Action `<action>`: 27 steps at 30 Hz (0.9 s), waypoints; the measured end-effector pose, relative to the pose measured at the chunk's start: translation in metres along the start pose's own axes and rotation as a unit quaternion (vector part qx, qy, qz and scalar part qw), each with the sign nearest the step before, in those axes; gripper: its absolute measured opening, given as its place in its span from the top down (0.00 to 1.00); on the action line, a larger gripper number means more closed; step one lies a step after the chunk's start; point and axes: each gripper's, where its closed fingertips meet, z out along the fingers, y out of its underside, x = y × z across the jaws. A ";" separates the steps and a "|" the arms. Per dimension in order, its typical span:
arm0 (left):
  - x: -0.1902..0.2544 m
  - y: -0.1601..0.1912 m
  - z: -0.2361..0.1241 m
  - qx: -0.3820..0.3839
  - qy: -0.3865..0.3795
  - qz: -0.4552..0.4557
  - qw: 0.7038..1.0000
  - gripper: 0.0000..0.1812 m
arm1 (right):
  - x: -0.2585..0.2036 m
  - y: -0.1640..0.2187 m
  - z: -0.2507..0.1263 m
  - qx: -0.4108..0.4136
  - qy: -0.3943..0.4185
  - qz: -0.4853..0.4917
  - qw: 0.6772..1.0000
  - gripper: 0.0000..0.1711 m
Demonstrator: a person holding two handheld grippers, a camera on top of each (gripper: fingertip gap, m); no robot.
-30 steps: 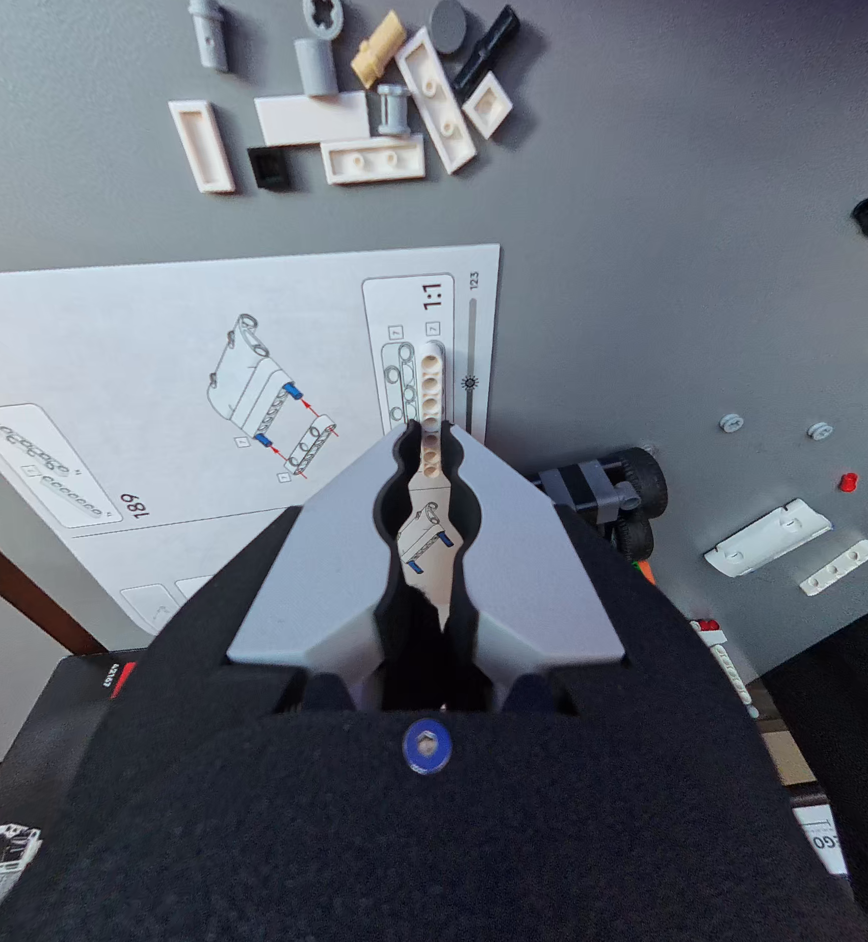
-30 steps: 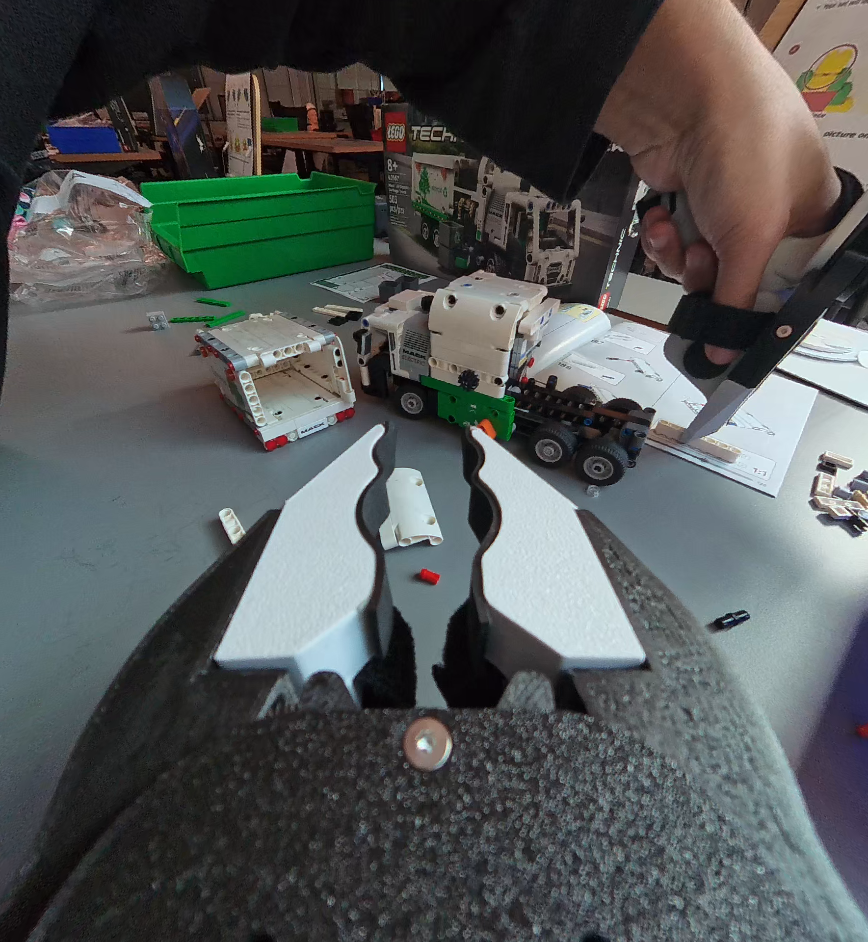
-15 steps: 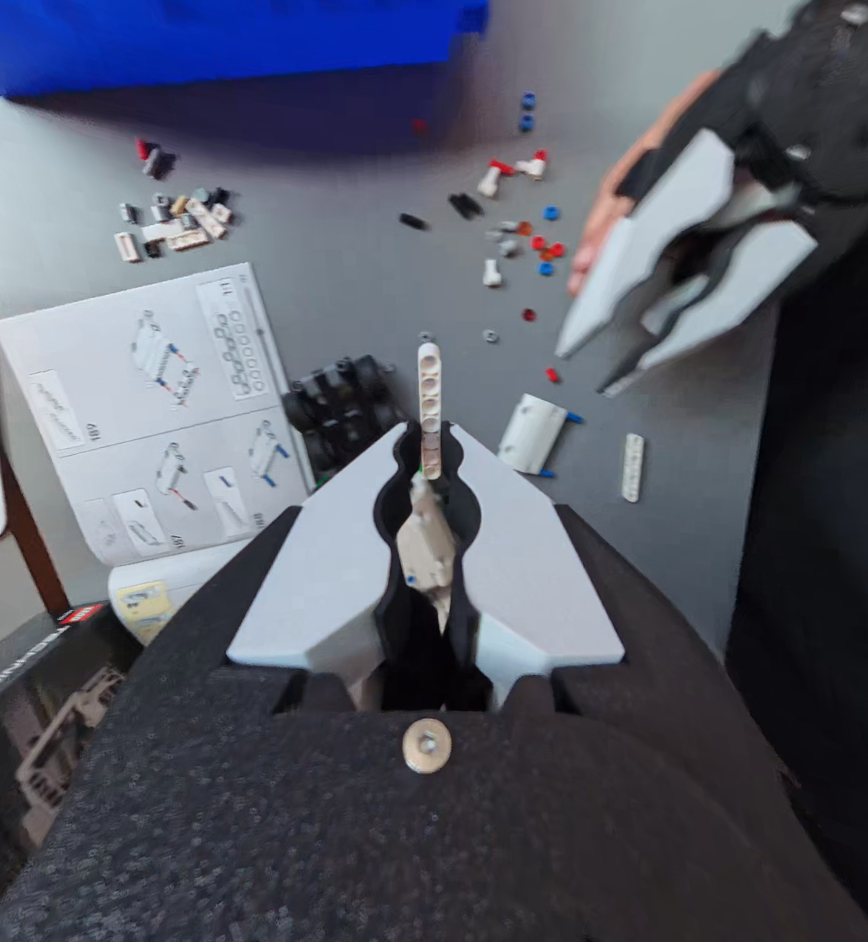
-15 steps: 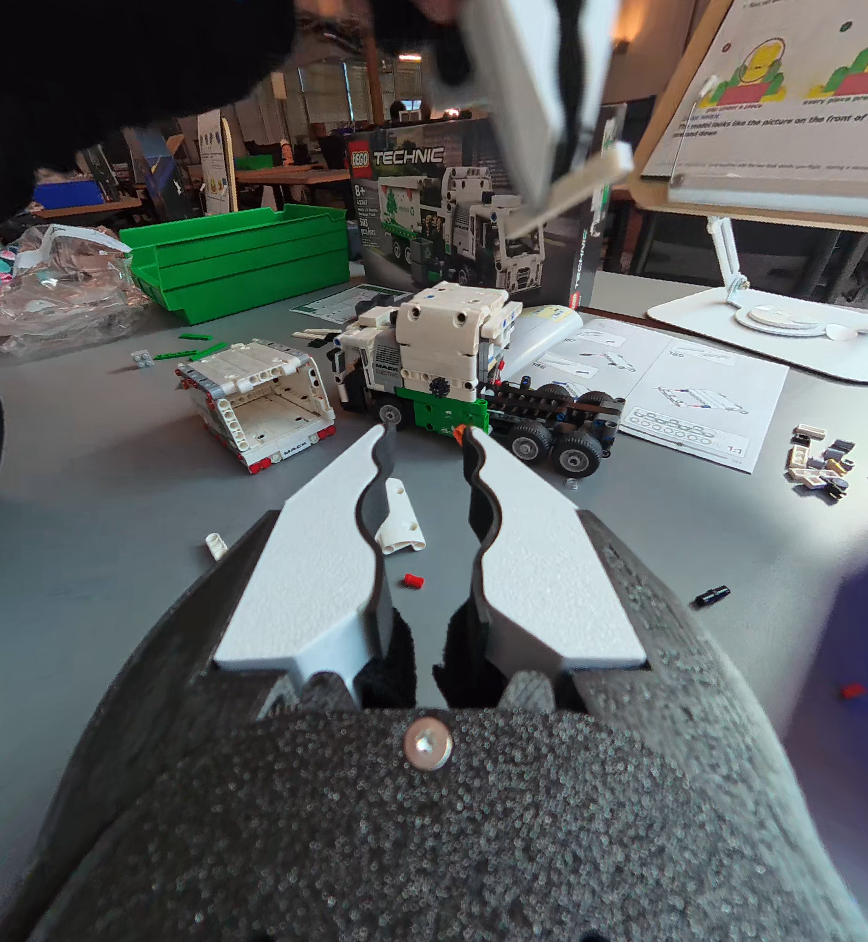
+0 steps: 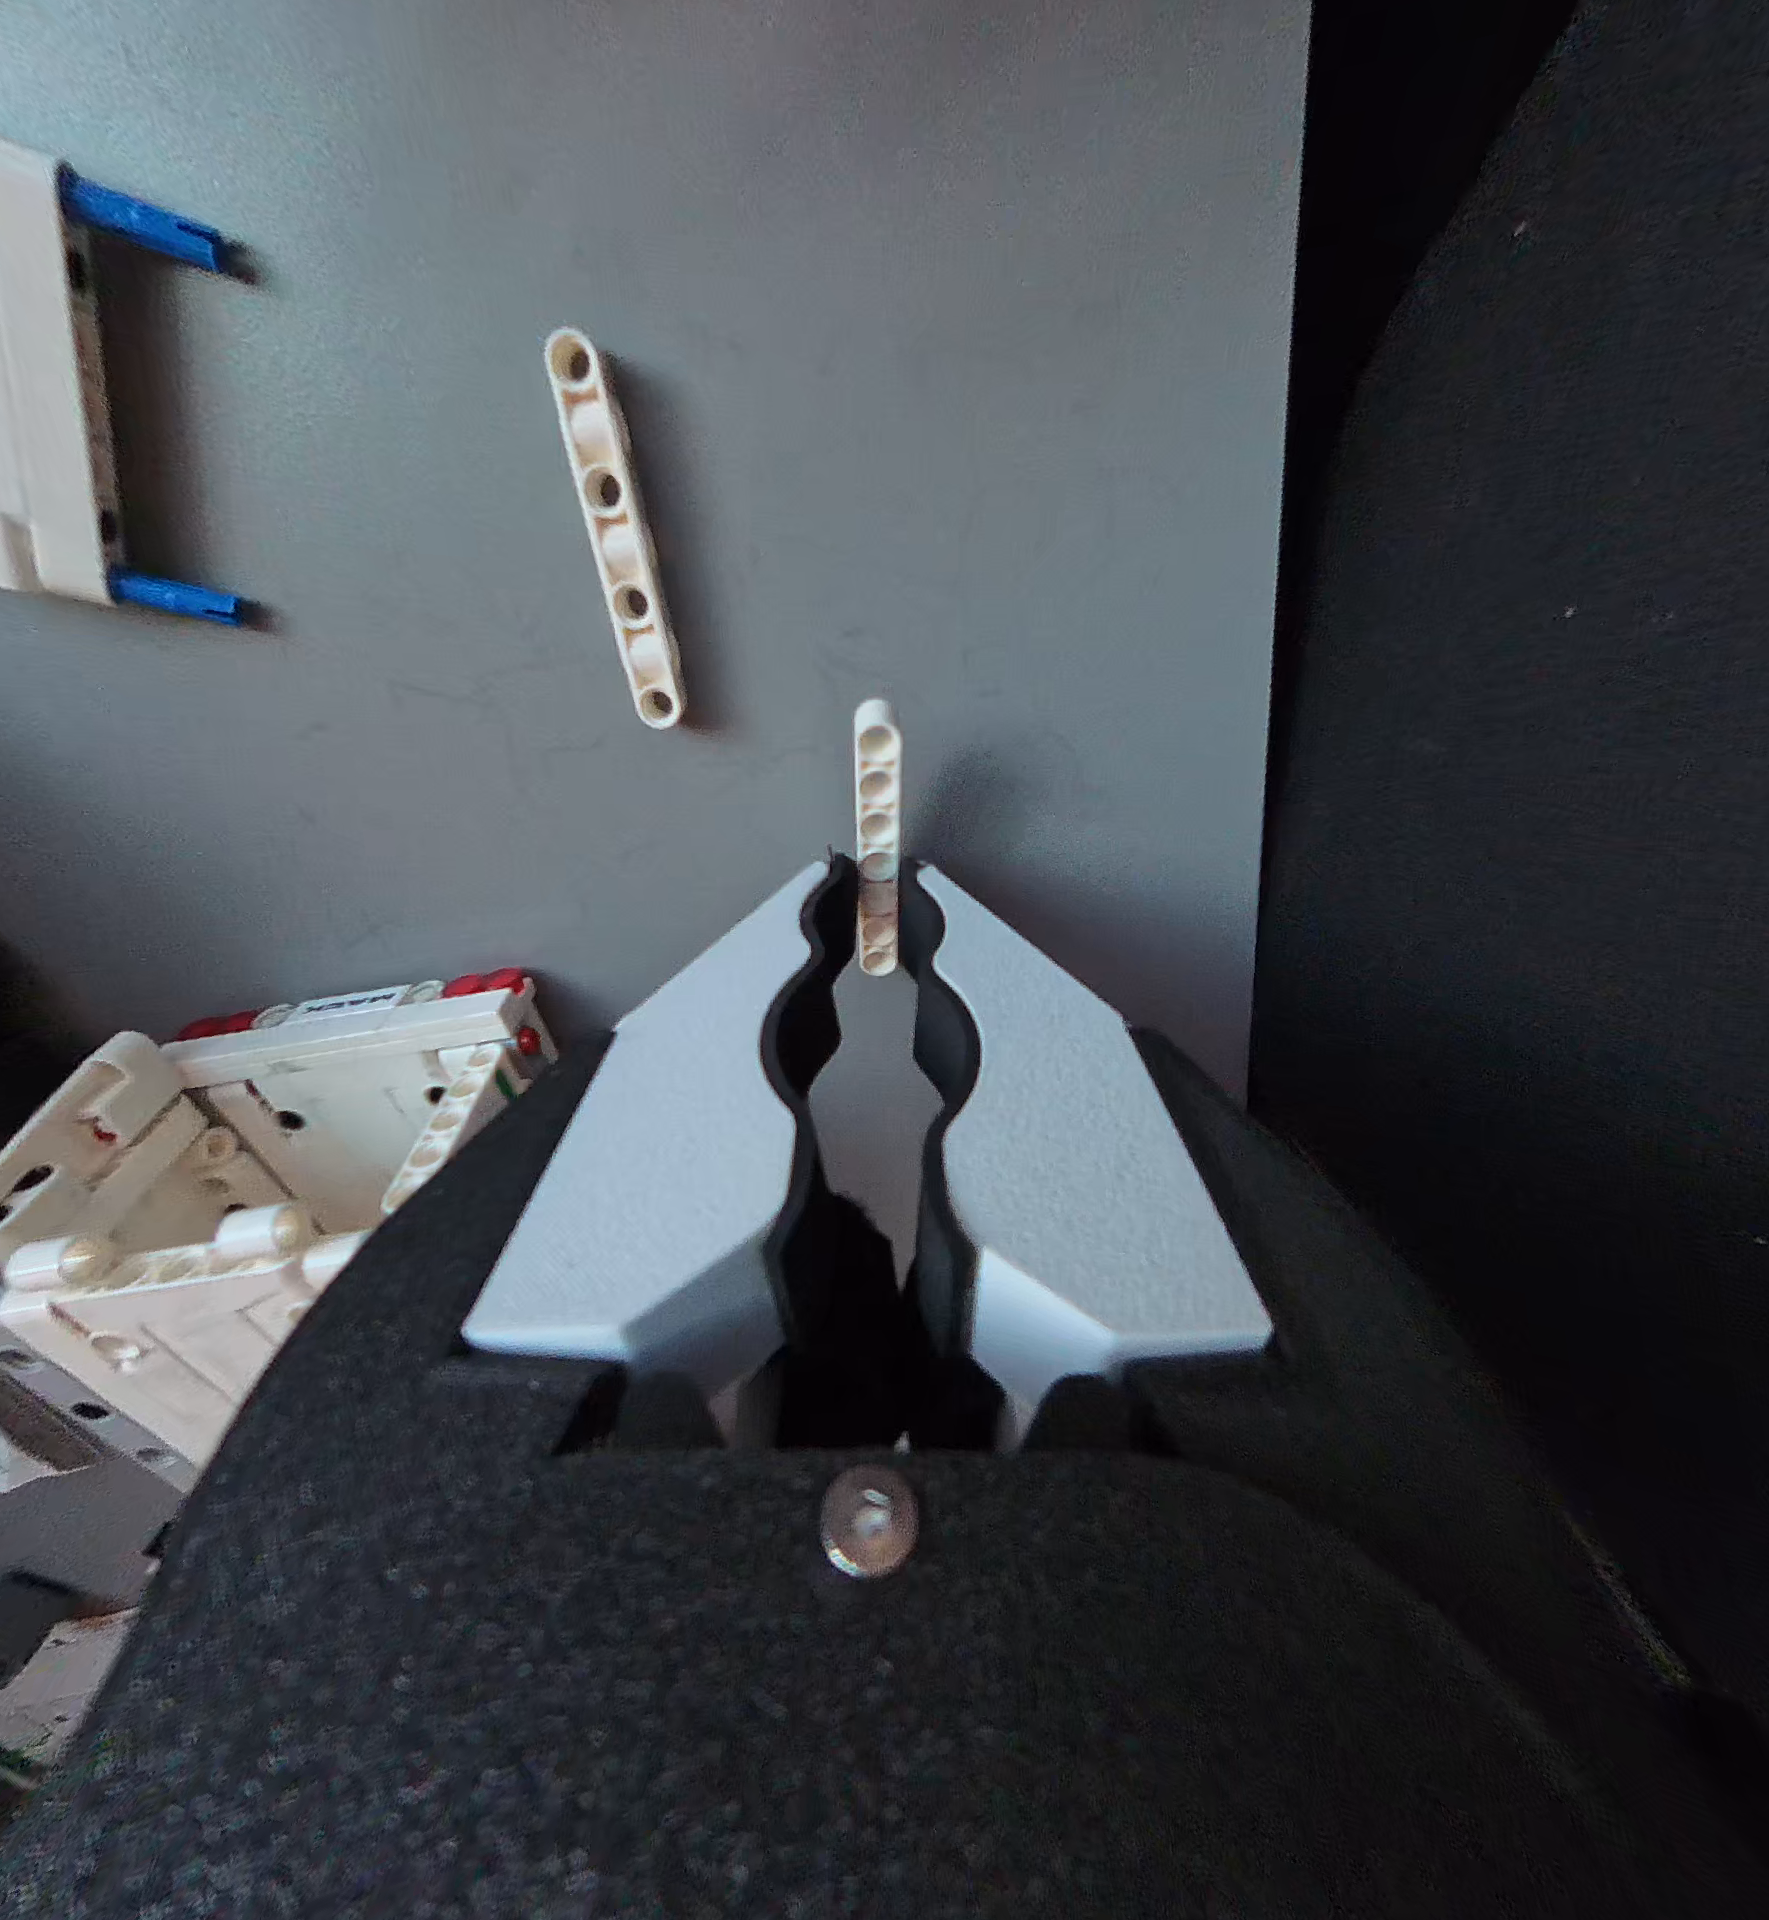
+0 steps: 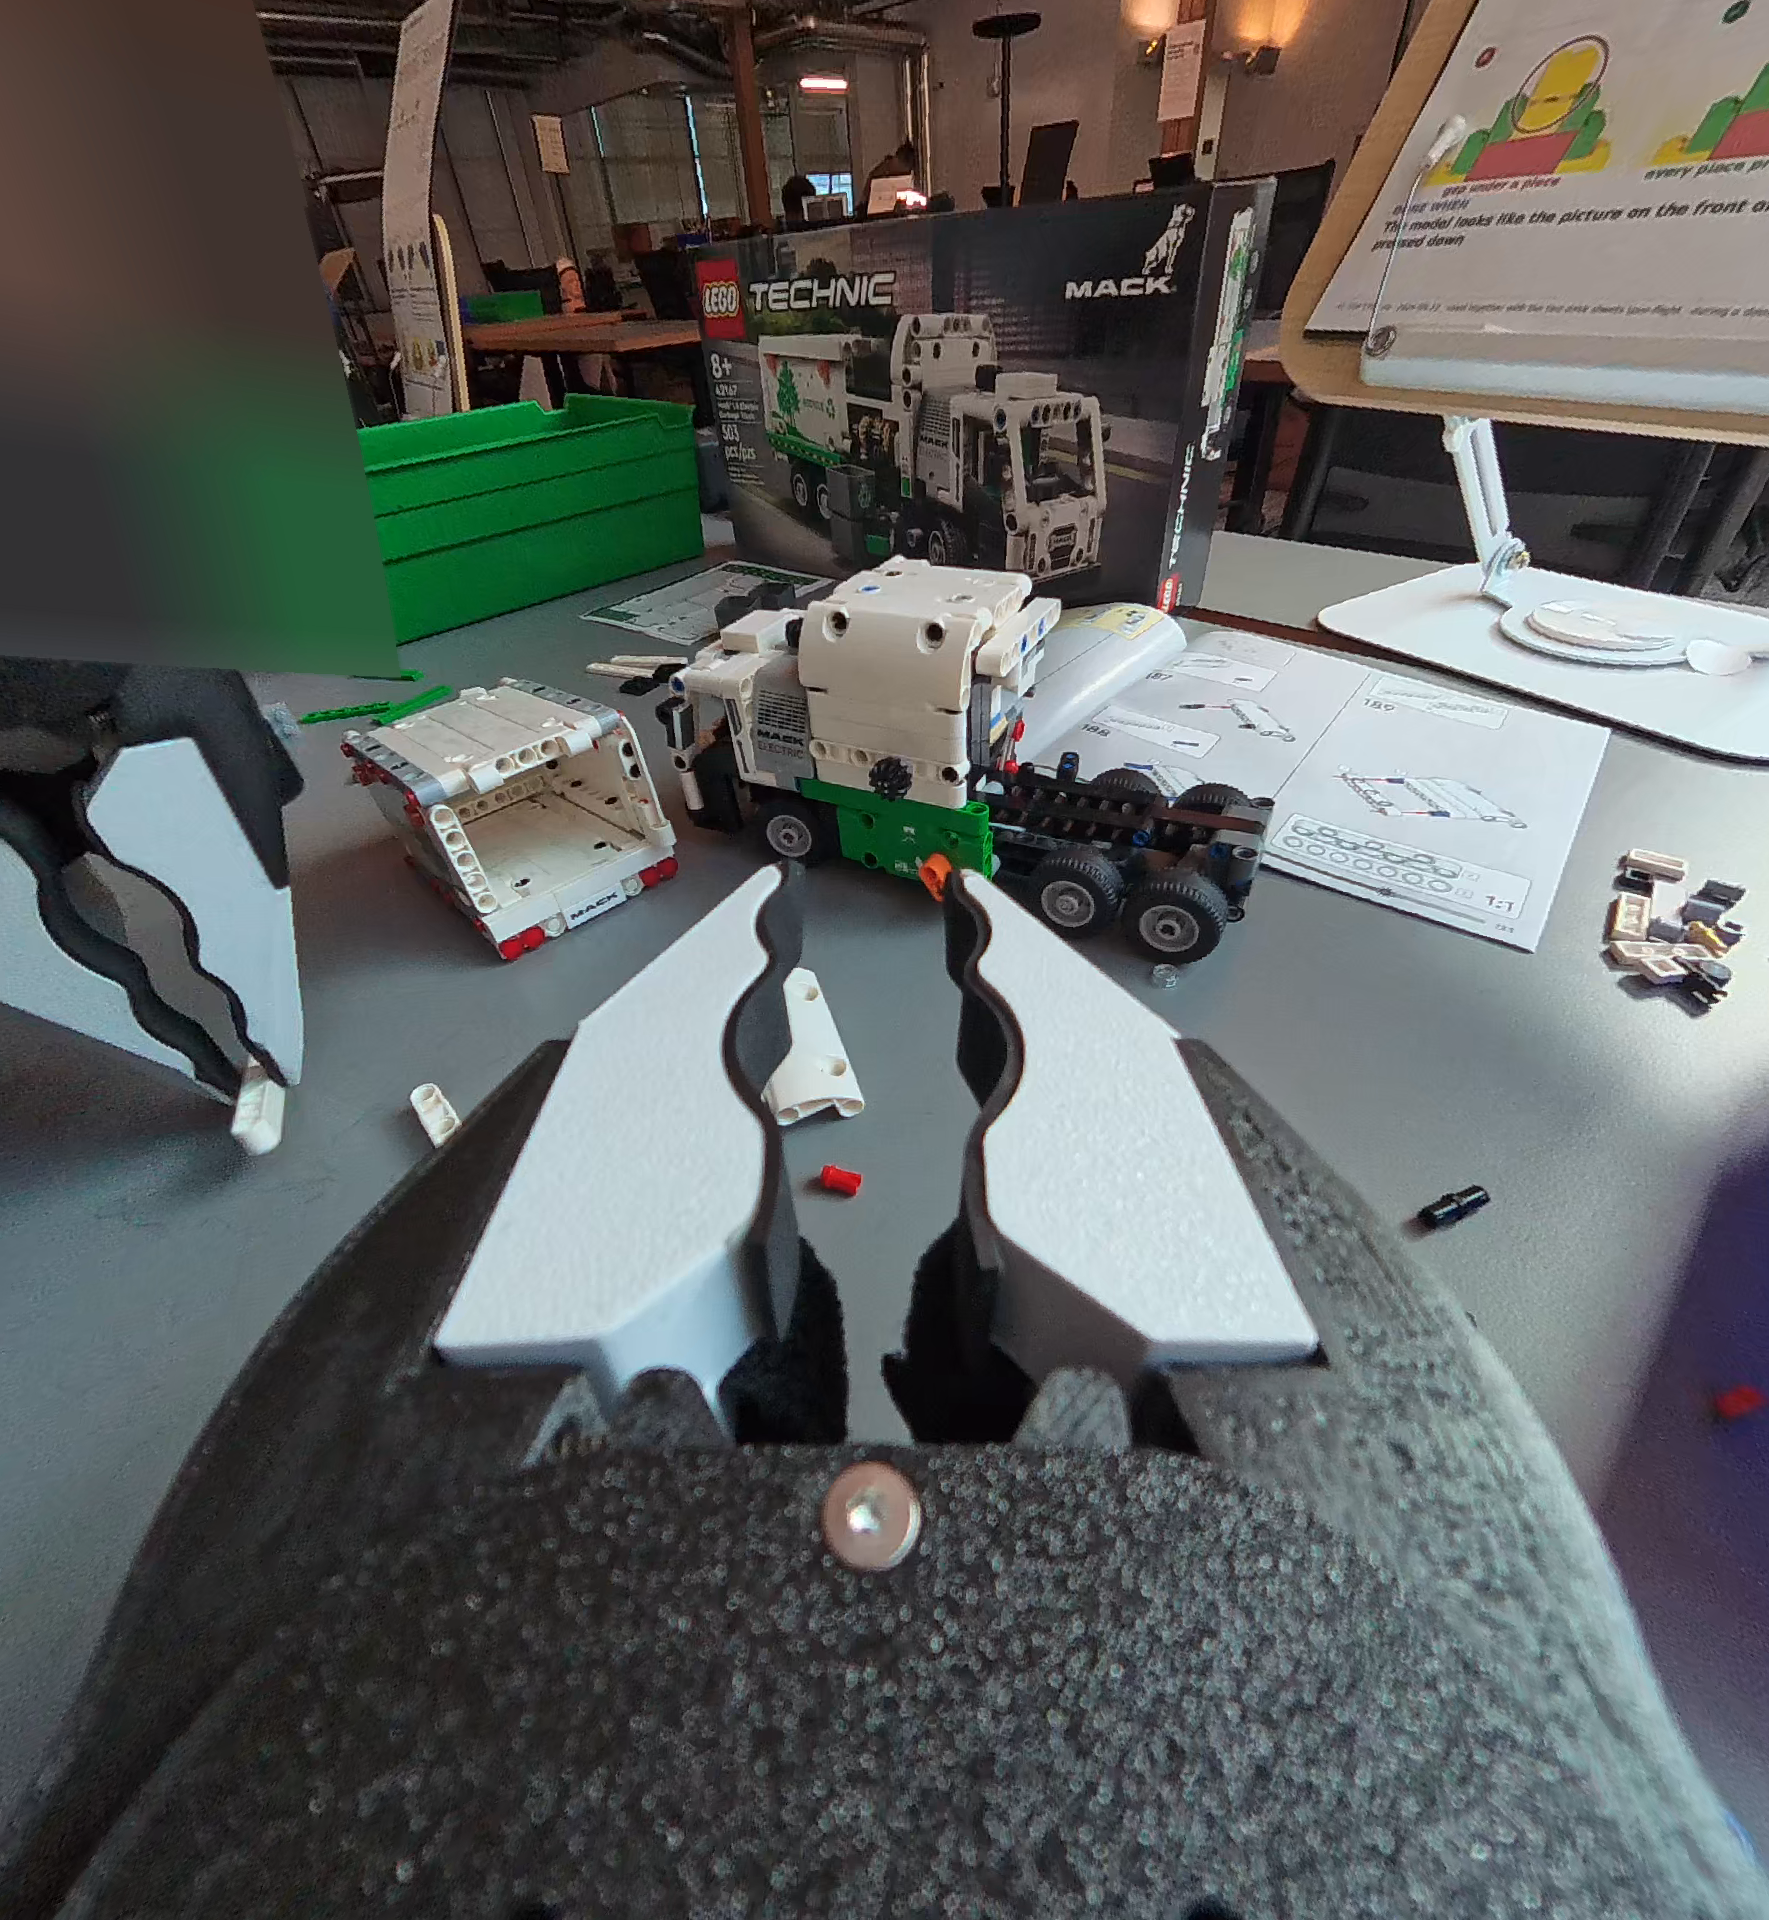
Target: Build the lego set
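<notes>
At centre frame of the left wrist view, the left hand-held gripper (image 5: pixel 878 878) clamps a white Technic beam (image 5: pixel 877 800). Only the right wrist view shows the truck chassis (image 6: pixel 921 758) beyond the right hand-held gripper (image 6: pixel 864 894), whose fingers stand apart and empty.

A thin white beam with holes (image 5: pixel 877 810) stands pinched at the tips of the left gripper (image 5: pixel 875 883). A second white beam (image 5: pixel 614 526) lies flat on the grey table (image 5: pixel 963 364). The white truck body (image 6: pixel 516 805) lies beside the truck chassis (image 6: pixel 963 769).

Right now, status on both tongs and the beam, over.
Left tongs shut on white beam, low over the table. Right tongs open, empty. Second beam lies loose ahead; nothing in the way.
</notes>
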 end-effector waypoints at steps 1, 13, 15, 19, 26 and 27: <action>0.000 0.001 0.003 -0.003 -0.005 0.007 1.000 0.97 | 0.000 0.000 0.000 0.000 0.000 -0.001 1.000 0.85; -0.009 -0.019 0.008 0.033 -0.034 0.057 0.997 0.97 | 0.002 0.000 0.000 0.001 0.001 0.007 1.000 0.85; -0.014 -0.026 0.007 0.056 -0.046 0.053 0.996 0.94 | 0.002 -0.001 -0.001 0.003 0.001 0.008 1.000 0.85; -0.020 -0.036 -0.006 0.134 -0.045 0.006 0.990 0.82 | 0.004 -0.002 -0.001 0.006 0.002 0.017 1.000 0.85; -0.036 -0.025 -0.092 0.401 -0.072 -0.143 0.902 0.79 | 0.051 0.000 0.001 -0.057 0.092 0.017 0.994 0.85; -0.048 -0.014 -0.109 0.439 -0.103 -0.174 0.875 0.80 | 0.064 0.001 0.001 -0.077 0.113 0.017 0.990 0.85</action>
